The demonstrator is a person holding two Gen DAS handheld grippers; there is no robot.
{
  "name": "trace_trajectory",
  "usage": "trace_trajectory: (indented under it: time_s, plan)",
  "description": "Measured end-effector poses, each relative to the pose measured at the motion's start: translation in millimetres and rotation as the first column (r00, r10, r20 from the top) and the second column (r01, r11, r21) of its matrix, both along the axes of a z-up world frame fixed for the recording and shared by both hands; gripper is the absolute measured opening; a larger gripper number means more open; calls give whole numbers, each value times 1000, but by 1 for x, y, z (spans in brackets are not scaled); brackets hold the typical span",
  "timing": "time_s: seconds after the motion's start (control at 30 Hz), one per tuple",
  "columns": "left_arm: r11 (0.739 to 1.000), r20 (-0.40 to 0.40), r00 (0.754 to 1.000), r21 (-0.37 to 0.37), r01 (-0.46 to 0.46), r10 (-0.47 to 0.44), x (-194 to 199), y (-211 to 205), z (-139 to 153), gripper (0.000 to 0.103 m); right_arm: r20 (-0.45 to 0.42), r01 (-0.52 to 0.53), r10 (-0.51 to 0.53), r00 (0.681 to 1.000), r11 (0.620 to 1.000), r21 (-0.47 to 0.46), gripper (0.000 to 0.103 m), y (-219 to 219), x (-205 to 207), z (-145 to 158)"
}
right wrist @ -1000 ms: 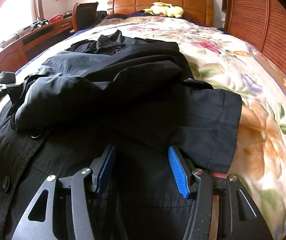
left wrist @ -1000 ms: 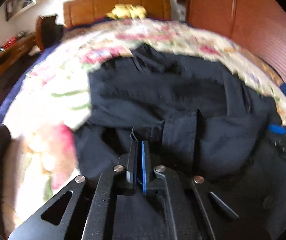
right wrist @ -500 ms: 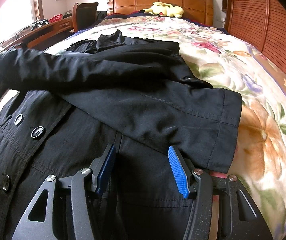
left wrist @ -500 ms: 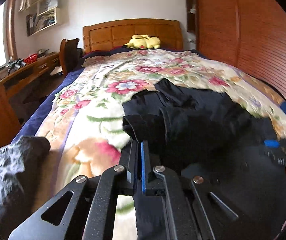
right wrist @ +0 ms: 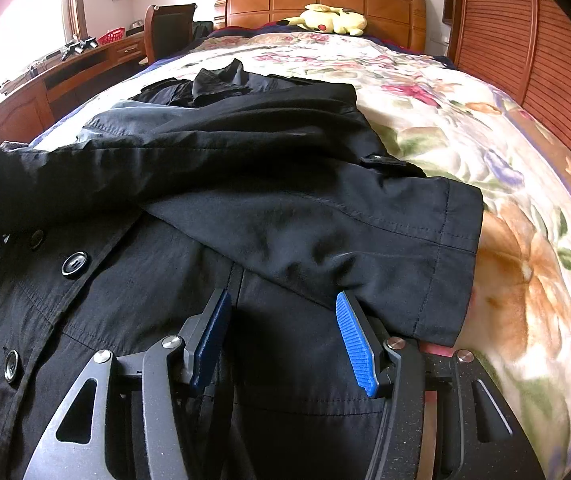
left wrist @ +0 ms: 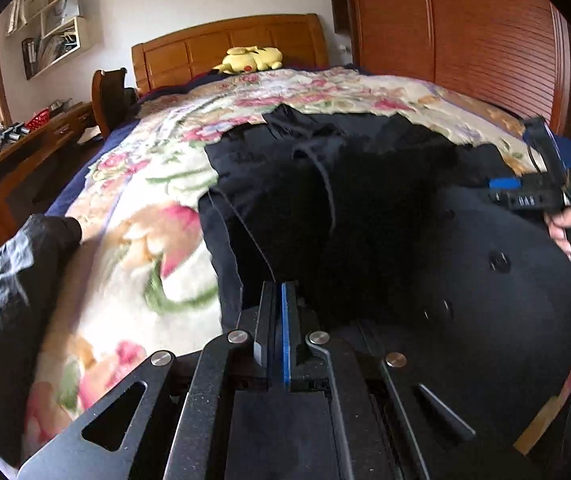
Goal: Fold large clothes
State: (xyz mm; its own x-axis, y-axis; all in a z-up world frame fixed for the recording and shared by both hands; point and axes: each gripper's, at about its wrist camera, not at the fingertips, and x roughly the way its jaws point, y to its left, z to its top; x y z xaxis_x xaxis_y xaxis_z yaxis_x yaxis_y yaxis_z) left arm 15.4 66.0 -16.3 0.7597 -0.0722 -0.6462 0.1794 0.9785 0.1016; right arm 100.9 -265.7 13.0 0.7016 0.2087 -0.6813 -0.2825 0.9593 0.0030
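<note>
Where the left-wrist view a second ago was filled with dark cloth, it now looks from higher and farther back, so the black coat (left wrist: pixel 385 216) lies ahead and to the right of the left gripper (left wrist: pixel 282 300) on the floral blanket (left wrist: pixel 141 240). The left gripper's jaws stand pressed together with only a sliver of blue pad between them; a dark edge of cloth seems to run up to their tips, though blur makes it impossible to tell whether cloth is actually pinched. Far to the right in this view, the right gripper (left wrist: pixel 525 196) rests at the coat's far edge. A second dark garment (left wrist: pixel 9 280) lies bunched off to the left, apart from the coat.

In the right-wrist view, the sleeve that was humped on the coat's left side a second ago is now drawn out straight across the chest, which suggests the sleeve fold is nearly laid and the body fold comes next. The right gripper (right wrist: pixel 281 320) hangs wide open and empty, its blue pads (right wrist: pixel 355 344) just over the cloth. The coat (right wrist: pixel 245 208) spreads directly ahead and beneath, its other sleeve's cuff (right wrist: pixel 449 264) just ahead and right of the right pad, the buttons (right wrist: pixel 73 264) to the left. A yellow plush toy (right wrist: pixel 331 18) sits at the headboard, well beyond.
</note>
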Motion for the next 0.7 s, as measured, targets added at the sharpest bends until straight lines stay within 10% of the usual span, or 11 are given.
trace_trajectory:
  time_s: [0.47, 0.7]
  plan:
    - [999, -15, 1000, -49, -19, 18, -30, 6, -3, 5, 1, -1, 1, 1000, 1000, -2, 57, 0, 0, 0]
    - [994, 53, 997, -99, -51, 56, -35, 23, 18, 46, 1, -1, 1, 1000, 1000, -2, 57, 0, 0, 0]
